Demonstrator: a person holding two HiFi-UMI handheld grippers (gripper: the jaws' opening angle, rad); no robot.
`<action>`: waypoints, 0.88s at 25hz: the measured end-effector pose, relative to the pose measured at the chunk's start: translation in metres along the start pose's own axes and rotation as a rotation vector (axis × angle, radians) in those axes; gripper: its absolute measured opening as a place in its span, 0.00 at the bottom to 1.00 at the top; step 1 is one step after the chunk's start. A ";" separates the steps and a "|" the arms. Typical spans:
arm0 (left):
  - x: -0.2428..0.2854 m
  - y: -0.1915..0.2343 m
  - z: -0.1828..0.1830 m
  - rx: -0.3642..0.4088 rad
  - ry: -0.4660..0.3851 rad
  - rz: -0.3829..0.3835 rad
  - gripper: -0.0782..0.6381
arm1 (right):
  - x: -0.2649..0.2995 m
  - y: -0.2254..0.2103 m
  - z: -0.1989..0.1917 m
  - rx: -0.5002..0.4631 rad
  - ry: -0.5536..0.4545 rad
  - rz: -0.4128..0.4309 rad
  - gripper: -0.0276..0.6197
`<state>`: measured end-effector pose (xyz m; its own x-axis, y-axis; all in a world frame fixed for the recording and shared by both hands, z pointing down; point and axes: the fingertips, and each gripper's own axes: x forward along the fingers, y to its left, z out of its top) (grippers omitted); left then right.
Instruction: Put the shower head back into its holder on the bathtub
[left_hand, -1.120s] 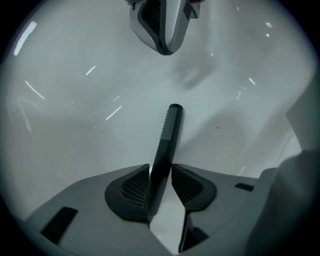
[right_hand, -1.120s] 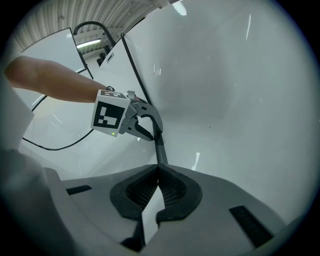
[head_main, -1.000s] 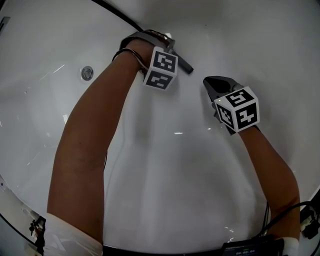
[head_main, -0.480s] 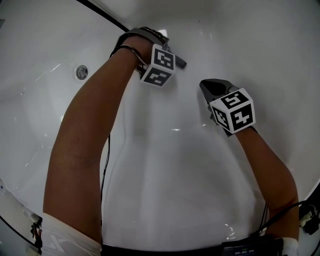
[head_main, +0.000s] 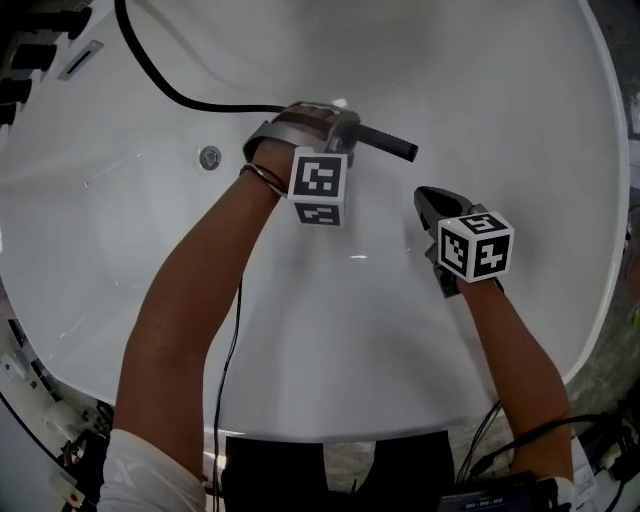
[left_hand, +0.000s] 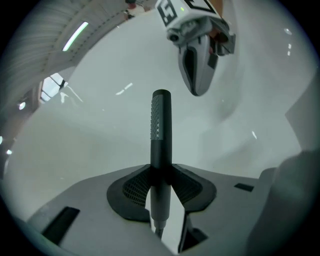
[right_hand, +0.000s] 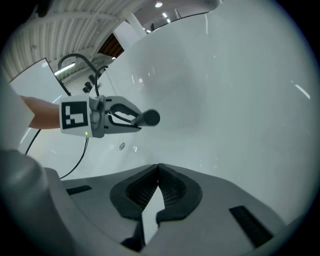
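Hose (head_main: 150, 75), one and black, curves from eleven o'clock over the one white bathtub (head_main: 300, 330), past one round metal fitting (head_main: 209, 156). Of two grippers, the left gripper (head_main: 345, 125) at twelve o'clock clamps its jaws on the single shower head (head_main: 385, 143). The right gripper (head_main: 430, 200), at two o'clock, has its jaws pressed together, empty.

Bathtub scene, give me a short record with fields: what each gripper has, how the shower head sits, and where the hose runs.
left gripper: shut on the shower head, pads clamped on its handle
shower head: dark stick, pointing out past the jaws
right gripper: shut, nothing between its jaws
hose: black, runs from the left gripper up across the tub's far left side
round metal fitting: on the tub wall, left of the left wrist
bathtub: white, both grippers over it
holder: cannot make it out
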<state>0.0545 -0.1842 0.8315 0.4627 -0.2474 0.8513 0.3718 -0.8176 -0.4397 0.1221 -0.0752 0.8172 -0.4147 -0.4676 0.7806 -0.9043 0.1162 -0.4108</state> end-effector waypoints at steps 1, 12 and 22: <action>-0.022 0.012 0.012 -0.042 -0.031 0.042 0.30 | -0.011 0.010 0.004 -0.021 -0.002 0.006 0.06; -0.269 0.110 0.080 -0.490 -0.215 0.389 0.30 | -0.135 0.133 0.073 -0.127 -0.146 0.074 0.06; -0.478 0.165 0.076 -0.846 -0.307 0.705 0.30 | -0.238 0.187 0.106 -0.175 -0.193 0.099 0.06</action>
<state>-0.0443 -0.1614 0.3308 0.5736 -0.7477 0.3346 -0.6560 -0.6639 -0.3589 0.0620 -0.0349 0.5046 -0.4898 -0.6029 0.6297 -0.8712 0.3111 -0.3797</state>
